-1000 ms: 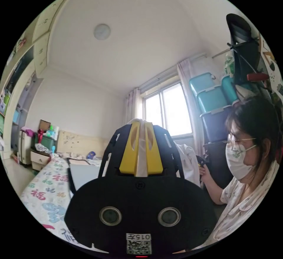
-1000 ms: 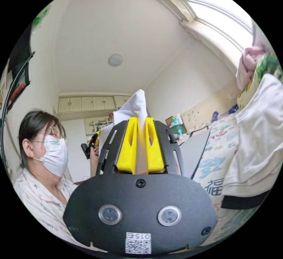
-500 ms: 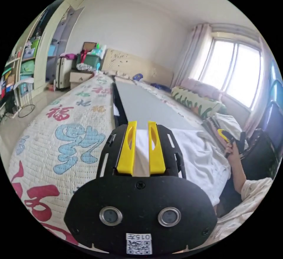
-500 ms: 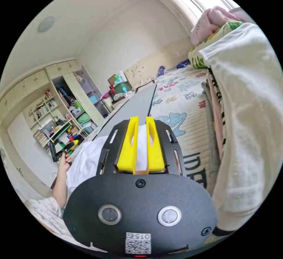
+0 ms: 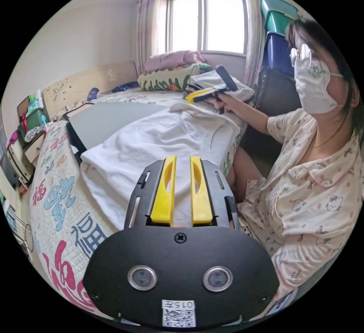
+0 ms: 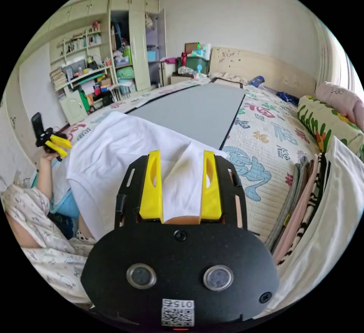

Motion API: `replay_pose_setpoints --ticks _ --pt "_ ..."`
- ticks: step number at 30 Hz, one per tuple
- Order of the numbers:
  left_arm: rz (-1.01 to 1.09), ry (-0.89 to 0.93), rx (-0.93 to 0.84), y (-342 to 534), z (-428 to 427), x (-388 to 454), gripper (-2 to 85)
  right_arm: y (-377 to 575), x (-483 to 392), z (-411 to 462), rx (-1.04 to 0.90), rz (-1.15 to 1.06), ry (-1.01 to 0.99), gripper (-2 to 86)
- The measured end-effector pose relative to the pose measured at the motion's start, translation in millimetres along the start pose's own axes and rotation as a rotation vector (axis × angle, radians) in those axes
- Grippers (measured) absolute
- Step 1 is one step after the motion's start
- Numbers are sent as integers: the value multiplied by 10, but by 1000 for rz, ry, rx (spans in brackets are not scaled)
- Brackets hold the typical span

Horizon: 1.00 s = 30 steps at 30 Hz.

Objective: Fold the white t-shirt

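Observation:
The white t-shirt (image 5: 159, 135) (image 6: 125, 143) lies spread over the near end of a grey mat (image 5: 106, 118) (image 6: 193, 109) on the bed, one edge hanging over the bed's side. My left gripper (image 5: 182, 158) is at that edge, jaws nearly together with white cloth in the narrow gap; in the right gripper view the left gripper (image 6: 60, 145) sits in a hand at the shirt's left corner. My right gripper (image 6: 181, 153) is open just over the shirt's right corner, jaws wide apart. In the left gripper view the right gripper (image 5: 197, 96) is held at the shirt's far end.
A person (image 5: 314, 166) sits against the bed's side. A stack of folded clothes (image 6: 303, 204) lies right of the shirt, with a green patterned pillow (image 6: 326, 120) behind it. Storage boxes (image 5: 276, 25) stand by the window, cluttered shelves (image 6: 87, 71) across the room.
Both grippers came down from overhead to the bed, and the shirt went from hanging between them to lying over the mat. The right jaws opened and let go of the cloth.

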<state>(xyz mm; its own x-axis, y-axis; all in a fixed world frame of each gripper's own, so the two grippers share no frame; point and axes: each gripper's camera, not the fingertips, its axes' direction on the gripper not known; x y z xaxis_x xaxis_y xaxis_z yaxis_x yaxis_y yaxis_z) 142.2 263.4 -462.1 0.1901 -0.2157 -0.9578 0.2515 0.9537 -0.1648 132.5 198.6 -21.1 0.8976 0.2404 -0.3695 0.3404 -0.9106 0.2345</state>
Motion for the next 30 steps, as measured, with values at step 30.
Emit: replay_pose_setpoints --ticks 30 --pt "38 13 -59 131 -674 463 95 1158 -1462 -2624 -82 -774 -224 116"
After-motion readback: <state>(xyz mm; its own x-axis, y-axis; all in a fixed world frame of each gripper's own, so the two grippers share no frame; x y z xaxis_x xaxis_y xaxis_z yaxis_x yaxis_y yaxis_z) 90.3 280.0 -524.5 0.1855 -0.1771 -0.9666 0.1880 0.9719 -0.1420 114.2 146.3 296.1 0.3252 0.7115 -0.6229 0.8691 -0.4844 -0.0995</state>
